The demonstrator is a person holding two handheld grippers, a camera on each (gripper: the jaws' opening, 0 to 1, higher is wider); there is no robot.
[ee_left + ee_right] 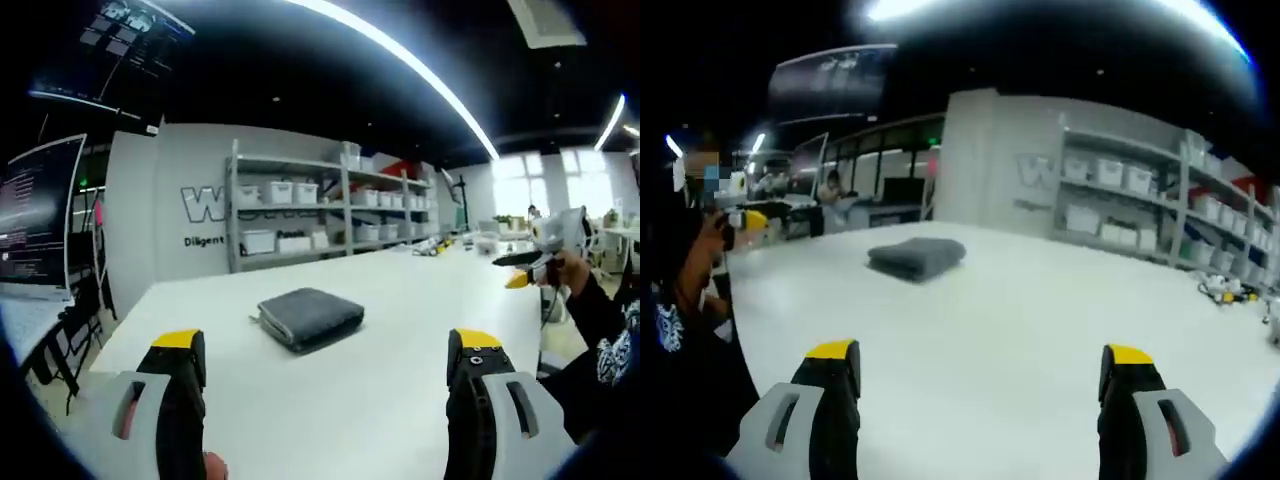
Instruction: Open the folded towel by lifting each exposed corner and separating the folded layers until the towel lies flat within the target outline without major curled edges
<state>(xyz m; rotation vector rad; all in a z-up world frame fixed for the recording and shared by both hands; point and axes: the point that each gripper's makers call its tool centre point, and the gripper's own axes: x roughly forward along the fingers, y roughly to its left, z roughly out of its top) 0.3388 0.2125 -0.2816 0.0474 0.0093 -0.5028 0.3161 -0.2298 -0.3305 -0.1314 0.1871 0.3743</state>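
Both views look low across the white bench (400,300) from different edges, well back from the folded towel (308,318) – probably mid-bench – sharing it and the wall shelves (1140,200).

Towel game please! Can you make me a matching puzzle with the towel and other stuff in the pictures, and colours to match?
Things:
1. towel
2. table
3. jaw tips of the left gripper
4. bins on the shelves

Colours:
A. yellow
B. dark grey
C. white tabletop, bare around the towel
D. pale, lined up in rows

Pairs: 1-B, 2-C, 3-A, 4-D
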